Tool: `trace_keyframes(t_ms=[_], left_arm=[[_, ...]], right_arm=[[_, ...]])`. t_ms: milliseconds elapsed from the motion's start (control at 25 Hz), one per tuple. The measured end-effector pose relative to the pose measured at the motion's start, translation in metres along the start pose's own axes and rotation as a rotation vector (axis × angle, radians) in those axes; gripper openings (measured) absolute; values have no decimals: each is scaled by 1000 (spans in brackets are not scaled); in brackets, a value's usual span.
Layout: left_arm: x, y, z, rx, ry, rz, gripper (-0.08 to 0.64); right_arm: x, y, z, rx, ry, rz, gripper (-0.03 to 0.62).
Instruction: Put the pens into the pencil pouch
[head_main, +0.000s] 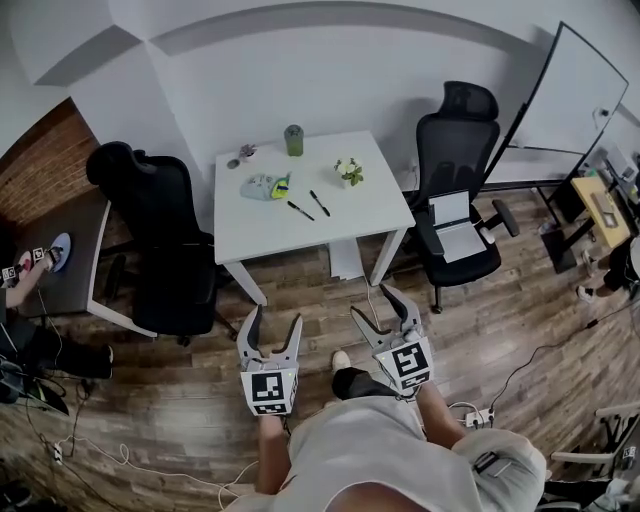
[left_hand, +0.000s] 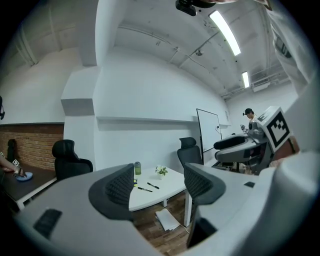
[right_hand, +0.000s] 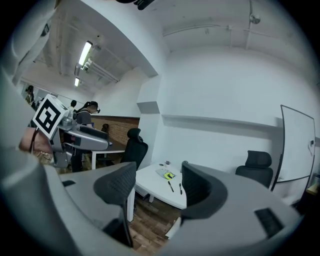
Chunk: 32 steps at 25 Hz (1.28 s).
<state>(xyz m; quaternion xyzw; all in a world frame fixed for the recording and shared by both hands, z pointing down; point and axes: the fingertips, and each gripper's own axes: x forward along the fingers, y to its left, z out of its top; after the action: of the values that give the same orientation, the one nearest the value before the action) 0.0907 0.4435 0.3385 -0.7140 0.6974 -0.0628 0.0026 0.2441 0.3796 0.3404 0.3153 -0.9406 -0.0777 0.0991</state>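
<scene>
A white table (head_main: 300, 232) stands some way ahead of me. On it lie a pale pencil pouch (head_main: 265, 186) with a yellow-green patch and two black pens (head_main: 300, 210) (head_main: 319, 203) just to its right. My left gripper (head_main: 273, 325) and right gripper (head_main: 378, 308) hang over the wooden floor, well short of the table, both open with nothing between the jaws. In the left gripper view the pens (left_hand: 145, 189) show far off between the jaws of the left gripper (left_hand: 159, 187). In the right gripper view the pouch (right_hand: 165, 174) and a pen (right_hand: 170, 186) show between the jaws of the right gripper (right_hand: 159, 187).
A green bottle (head_main: 293, 139), a small potted plant (head_main: 348, 172) and a small grey object (head_main: 240, 155) also sit on the table. Black office chairs (head_main: 160, 240) (head_main: 455, 190) flank it. Papers (head_main: 347, 258) lie under it. Cables (head_main: 540, 350) run over the floor; a whiteboard (head_main: 575, 95) leans at right.
</scene>
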Motion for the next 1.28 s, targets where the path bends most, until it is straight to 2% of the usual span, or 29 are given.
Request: trace_keyframes(t_ms=[640, 1280], left_arm=[[124, 36, 15, 25, 10, 43, 308], [183, 52, 15, 37, 24, 75, 305]], right_arm=[[108, -85, -2, 8, -11, 43, 278], [167, -131, -10, 29, -10, 57, 278]])
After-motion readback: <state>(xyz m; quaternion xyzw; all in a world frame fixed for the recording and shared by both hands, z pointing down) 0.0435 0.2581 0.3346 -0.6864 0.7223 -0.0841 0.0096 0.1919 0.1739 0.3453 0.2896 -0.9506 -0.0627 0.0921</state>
